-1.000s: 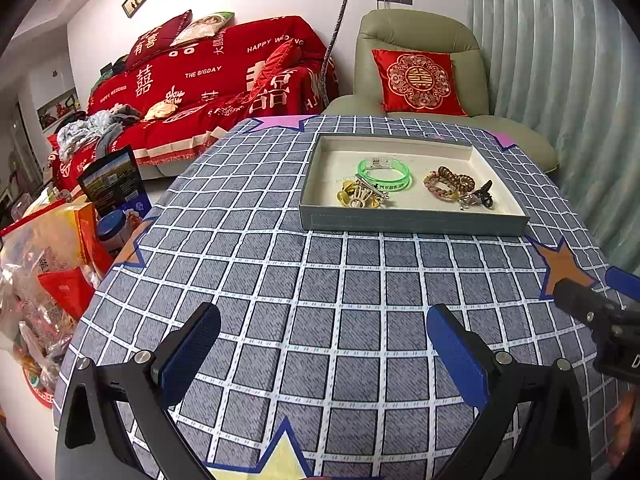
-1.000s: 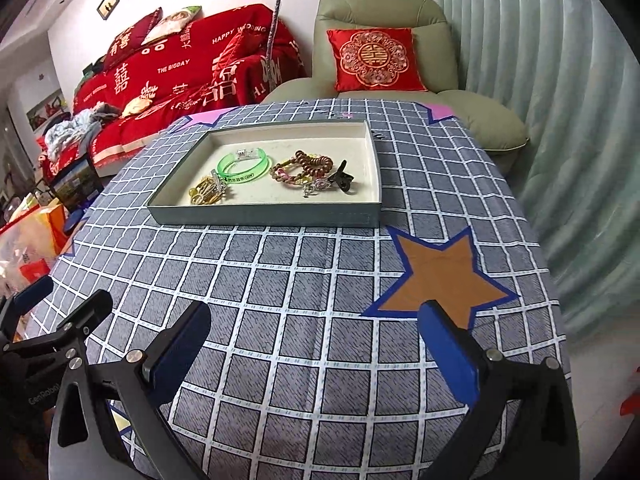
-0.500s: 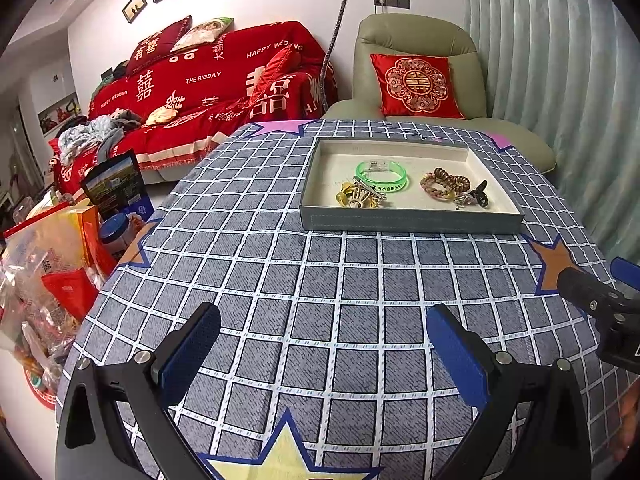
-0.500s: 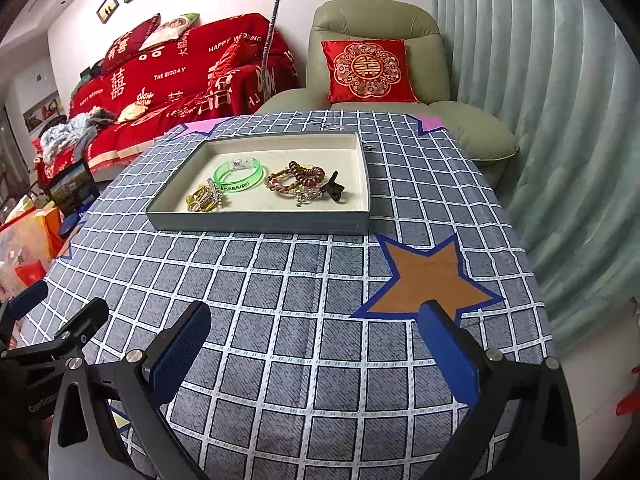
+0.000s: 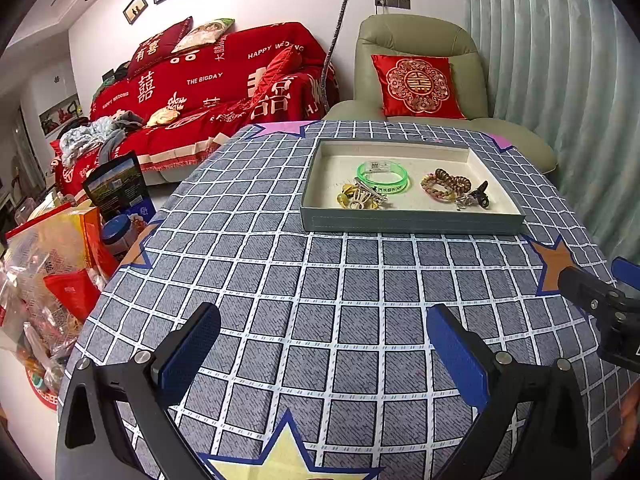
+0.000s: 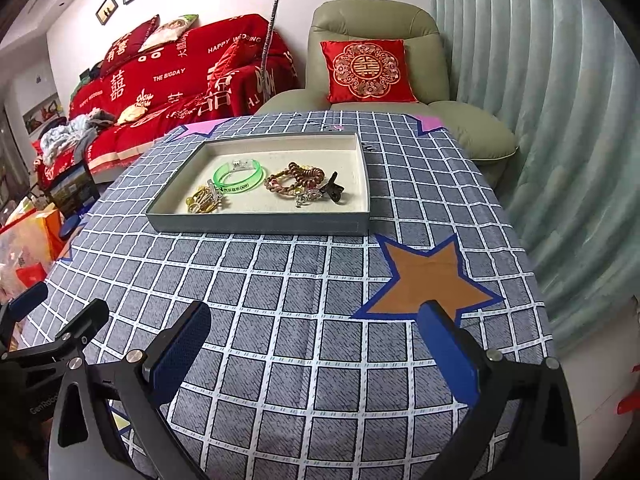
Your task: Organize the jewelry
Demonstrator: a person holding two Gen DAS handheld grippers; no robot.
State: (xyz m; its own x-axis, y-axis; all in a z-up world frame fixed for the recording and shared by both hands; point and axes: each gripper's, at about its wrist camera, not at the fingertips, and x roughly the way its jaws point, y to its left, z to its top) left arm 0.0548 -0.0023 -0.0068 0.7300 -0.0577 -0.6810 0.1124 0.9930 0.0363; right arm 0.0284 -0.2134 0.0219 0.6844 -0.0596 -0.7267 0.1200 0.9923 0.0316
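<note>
On the table (image 5: 280, 272) we see a tray (image 6: 260, 226) with a green bangle (image 6: 239, 178). Both our grippers, left (image 5: 324, 354) and right (image 6: 314, 350), are wide apart, holding nothing.

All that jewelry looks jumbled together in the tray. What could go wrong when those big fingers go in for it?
Both grippers, left and right, hang open, well short of the tray.

1. The beaded bracelets lie tangled with the black hair clip, so lifting one may drag the other out.
2. The green bangle overlaps the gold pieces, so wide fingers might pinch both.
</note>
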